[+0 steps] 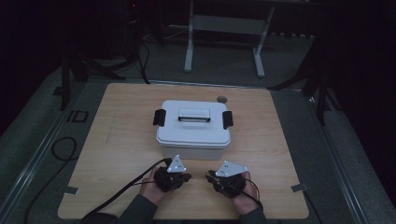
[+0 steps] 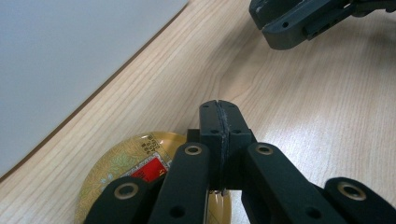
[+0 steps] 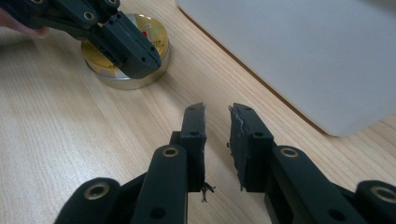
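Early stage: round gold tin (image 3: 126,51) lies flat on wooden table (image 1: 116,154), label up, no long axis, just in front of closed white latch-lid box (image 1: 194,128); box not opened. Left gripper (image 2: 219,109) jaws pressed together, empty, hovering above tin. Right gripper (image 3: 217,116) jaws slightly spread, empty, nearby

The room is dim, its far edges lost in black. A light wooden table (image 1: 116,154) stands on grey floor (image 1: 28,140). Beyond it rises a white metal frame (image 1: 188,51) on two legs; black cables (image 1: 60,149) trail across the floor.
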### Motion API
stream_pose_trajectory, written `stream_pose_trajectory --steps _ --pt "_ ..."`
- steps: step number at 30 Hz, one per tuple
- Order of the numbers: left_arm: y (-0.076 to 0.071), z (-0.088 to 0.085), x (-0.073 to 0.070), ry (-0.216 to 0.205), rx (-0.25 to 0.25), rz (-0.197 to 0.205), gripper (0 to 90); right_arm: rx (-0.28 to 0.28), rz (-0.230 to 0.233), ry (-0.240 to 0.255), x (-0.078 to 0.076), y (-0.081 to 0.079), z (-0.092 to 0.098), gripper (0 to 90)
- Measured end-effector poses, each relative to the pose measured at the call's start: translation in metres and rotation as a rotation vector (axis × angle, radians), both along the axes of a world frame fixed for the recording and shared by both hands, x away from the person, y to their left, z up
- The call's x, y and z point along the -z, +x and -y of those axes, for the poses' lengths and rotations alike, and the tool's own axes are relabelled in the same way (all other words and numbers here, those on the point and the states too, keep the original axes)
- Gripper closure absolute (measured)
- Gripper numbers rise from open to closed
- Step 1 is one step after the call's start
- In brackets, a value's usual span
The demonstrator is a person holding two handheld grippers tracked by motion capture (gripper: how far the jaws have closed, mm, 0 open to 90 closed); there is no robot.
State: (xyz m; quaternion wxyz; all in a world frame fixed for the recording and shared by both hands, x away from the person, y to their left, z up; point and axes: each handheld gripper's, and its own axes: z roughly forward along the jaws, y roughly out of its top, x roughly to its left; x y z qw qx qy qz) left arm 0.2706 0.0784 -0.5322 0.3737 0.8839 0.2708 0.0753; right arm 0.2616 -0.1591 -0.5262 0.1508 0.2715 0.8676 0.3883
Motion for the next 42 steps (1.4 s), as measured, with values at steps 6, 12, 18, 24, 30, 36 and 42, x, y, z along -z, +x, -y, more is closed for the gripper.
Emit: stream_pose_trajectory --steps 6,12,18,24,30,36,42 --pt "0.000 -0.012 -0.001 0.013 -0.029 0.005 89.7 -0.001 0.001 -0.002 -0.001 -0.001 0.001 75.4" --pt "0.003 -0.031 -0.004 0.010 -0.084 0.011 89.6 -0.003 0.001 -0.001 -0.001 -0.001 0.002 75.4" --pt "0.002 -0.047 -0.004 0.006 -0.121 0.001 89.5 -0.008 0.000 -0.005 -0.001 -0.001 0.002 75.3" --pt "0.003 -0.038 -0.007 -0.043 -0.085 0.001 89.5 -0.011 0.000 -0.006 0.000 -0.001 0.000 75.3" --pt "0.005 -0.021 -0.001 0.004 -0.027 -0.010 89.7 -0.012 -0.004 -0.009 0.001 -0.001 0.000 75.4" --pt "0.004 -0.026 0.001 0.065 -0.057 -0.011 89.9 -0.006 -0.007 -0.003 0.001 0.000 0.002 75.4" --pt "0.005 -0.040 0.002 0.070 -0.093 -0.014 89.8 -0.007 -0.004 -0.006 0.000 -0.001 0.003 75.3"
